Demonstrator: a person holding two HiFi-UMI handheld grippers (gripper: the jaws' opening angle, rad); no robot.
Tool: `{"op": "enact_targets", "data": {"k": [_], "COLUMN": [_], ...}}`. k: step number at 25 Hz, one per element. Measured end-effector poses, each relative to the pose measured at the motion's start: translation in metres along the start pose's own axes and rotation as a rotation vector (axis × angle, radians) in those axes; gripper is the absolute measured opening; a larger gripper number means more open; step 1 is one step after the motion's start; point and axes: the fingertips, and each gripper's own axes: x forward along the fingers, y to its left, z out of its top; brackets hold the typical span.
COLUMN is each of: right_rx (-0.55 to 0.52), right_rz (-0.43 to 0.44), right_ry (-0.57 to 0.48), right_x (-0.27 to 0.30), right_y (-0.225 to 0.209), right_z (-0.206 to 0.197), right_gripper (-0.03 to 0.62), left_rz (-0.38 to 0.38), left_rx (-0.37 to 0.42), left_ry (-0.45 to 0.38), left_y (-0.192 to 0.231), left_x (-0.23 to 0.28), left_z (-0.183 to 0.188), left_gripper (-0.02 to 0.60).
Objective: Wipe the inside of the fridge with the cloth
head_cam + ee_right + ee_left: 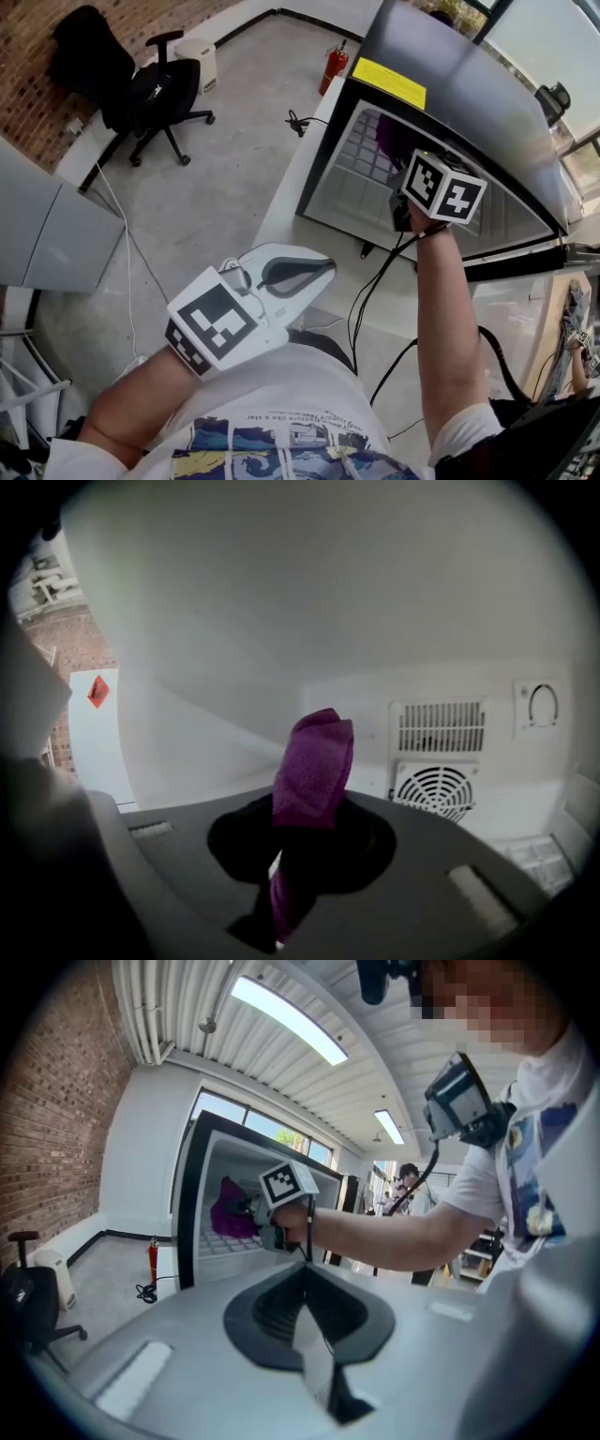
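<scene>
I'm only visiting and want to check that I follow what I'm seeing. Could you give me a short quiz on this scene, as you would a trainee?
1. True or false: the left tool is holding something.
2. What grips the purple cloth? A) the right tool B) a bare hand C) nothing, it lies on the floor
3. Fill in: the right tool is inside the open ____.

Key: 1 false, its jaws are together with nothing between them. 2 A. 3 fridge.
</scene>
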Motion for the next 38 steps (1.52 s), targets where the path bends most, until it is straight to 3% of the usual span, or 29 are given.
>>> {"op": "enact_targets", "data": {"k": [12, 18, 22, 27, 38], "right_rx": [-0.091, -0.159, -0.168, -0.153, -0.200], "right_rz": [-0.383, -0.534, -0.529, -0.490, -0.356], "right_ry": [-0.025, 0.042, 0.105, 0.111, 0.122], "right_x": [-0.115, -0.145, -0.135, -0.122, -0.066], "right_y": [-0.116, -0.147, -0.140, -0.127, -0.061], "right_z": [-0.011, -0.034, -0.052, -0.056, -0.056], "right_gripper": [0.057, 0.057, 0.057, 0.057, 0.057], "left_rz": [-0.188, -0.257, -0.269, -0.259, -0.170], "left_rx": [0.039, 0.049, 0.049, 0.041, 0.018], "left_ry": [-0.001, 0.007, 0.004, -0.004, -0.009], "left_y": [-0.038, -0.050, -0.050, -0.042, -0.021], "left_x": [0.043, 0.063, 0.065, 0.061, 0.032], "left_z": [0.004, 0.006, 0.008, 0.010, 0.006], "left_gripper": [0.005, 0.005, 0.005, 0.005, 0.005]}}
